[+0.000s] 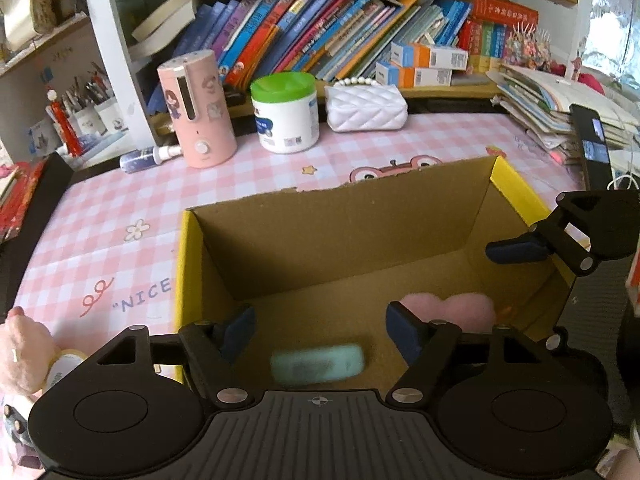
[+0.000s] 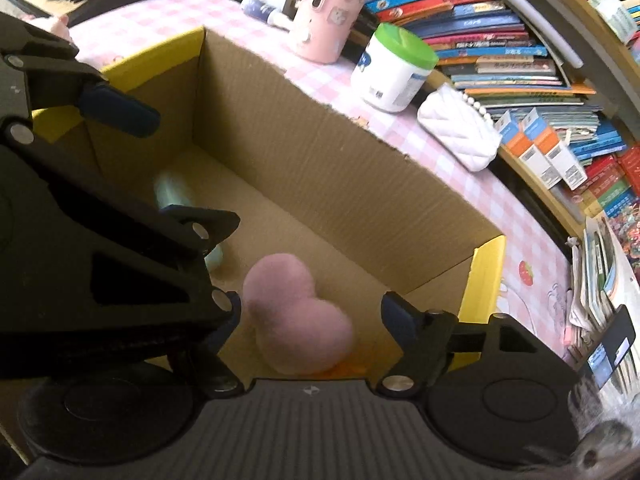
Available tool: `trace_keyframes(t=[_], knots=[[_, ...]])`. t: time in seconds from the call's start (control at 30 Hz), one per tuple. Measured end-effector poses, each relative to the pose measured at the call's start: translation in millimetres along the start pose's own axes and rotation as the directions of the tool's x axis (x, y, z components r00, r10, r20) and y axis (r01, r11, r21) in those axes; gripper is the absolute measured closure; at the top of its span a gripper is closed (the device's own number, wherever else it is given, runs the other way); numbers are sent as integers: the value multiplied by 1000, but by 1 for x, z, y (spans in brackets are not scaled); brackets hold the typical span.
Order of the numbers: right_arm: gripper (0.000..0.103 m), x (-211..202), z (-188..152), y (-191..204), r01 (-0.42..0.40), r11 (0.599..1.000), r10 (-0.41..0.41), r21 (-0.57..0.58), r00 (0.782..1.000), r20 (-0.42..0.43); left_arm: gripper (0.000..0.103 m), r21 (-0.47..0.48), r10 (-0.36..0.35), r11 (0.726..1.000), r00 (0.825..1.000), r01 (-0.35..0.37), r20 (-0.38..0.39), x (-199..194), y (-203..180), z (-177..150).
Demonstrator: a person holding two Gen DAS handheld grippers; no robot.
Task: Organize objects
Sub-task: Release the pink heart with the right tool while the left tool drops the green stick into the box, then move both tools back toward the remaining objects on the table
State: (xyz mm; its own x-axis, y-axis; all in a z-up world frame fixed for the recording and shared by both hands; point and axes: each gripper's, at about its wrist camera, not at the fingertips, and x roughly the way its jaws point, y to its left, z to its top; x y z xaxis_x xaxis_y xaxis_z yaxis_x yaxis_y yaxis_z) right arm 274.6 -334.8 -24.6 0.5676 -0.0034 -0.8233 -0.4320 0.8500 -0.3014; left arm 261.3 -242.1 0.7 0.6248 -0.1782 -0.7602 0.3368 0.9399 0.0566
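Observation:
An open cardboard box [image 1: 320, 236] with yellow outer sides stands on the pink checked table. On its floor lie a mint-green oblong case [image 1: 317, 363], blurred, and a pink heart-shaped plush [image 1: 460, 310]. My left gripper [image 1: 320, 334] is open and empty above the case. My right gripper [image 2: 312, 320] is open and empty over the pink plush [image 2: 298, 320] at the box's [image 2: 340, 168] right end. The green case [image 2: 172, 194] is partly hidden behind the left gripper in the right wrist view. One right fingertip [image 1: 516, 250] shows over the box's right side.
Behind the box stand a pink humidifier [image 1: 196, 108], a white tub with green lid [image 1: 286, 114], a white quilted purse [image 1: 366, 108] and a small spray bottle [image 1: 148, 158]. Books fill the shelf [image 1: 320, 28]. A pink plush toy [image 1: 24, 354] lies at the left edge.

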Motion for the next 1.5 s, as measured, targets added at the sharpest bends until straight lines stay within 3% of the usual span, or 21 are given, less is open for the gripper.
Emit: trace_keyframes(t=[0.2,0.43,0.67,0.83,1.0,1.17,1.37,1.5], knots=[[27,-21,-5,-6,22,997,-27,79,998,61,18,5,11,1000,996,-11,86,-33,2,-3],[27,-79,-6,0,40,981,-75,190,980,182,16,-22,0,1000,967,6,255,-87,13,-8],[23,-144,-19,14,104,934,-211,342,932,294,7,-62,0,998,914,27,405,-144,27,-35],[22,-173,-38,39,139,870,-311,473,899,308,6,-91,27,996,903,13,429,-167,46,-64],[20,-184,-61,76,157,795,-377,586,884,275,6,-85,49,996,904,-14,424,-177,68,-102],[21,-175,-79,131,251,785,-437,567,872,220,6,-91,81,994,940,-54,331,-174,89,-148],[21,-165,-89,180,207,781,-354,589,924,145,6,-124,115,988,964,-87,241,-175,122,-188],[21,-165,-87,209,180,798,-310,575,941,136,6,-178,131,979,971,-95,202,-181,146,-210]])
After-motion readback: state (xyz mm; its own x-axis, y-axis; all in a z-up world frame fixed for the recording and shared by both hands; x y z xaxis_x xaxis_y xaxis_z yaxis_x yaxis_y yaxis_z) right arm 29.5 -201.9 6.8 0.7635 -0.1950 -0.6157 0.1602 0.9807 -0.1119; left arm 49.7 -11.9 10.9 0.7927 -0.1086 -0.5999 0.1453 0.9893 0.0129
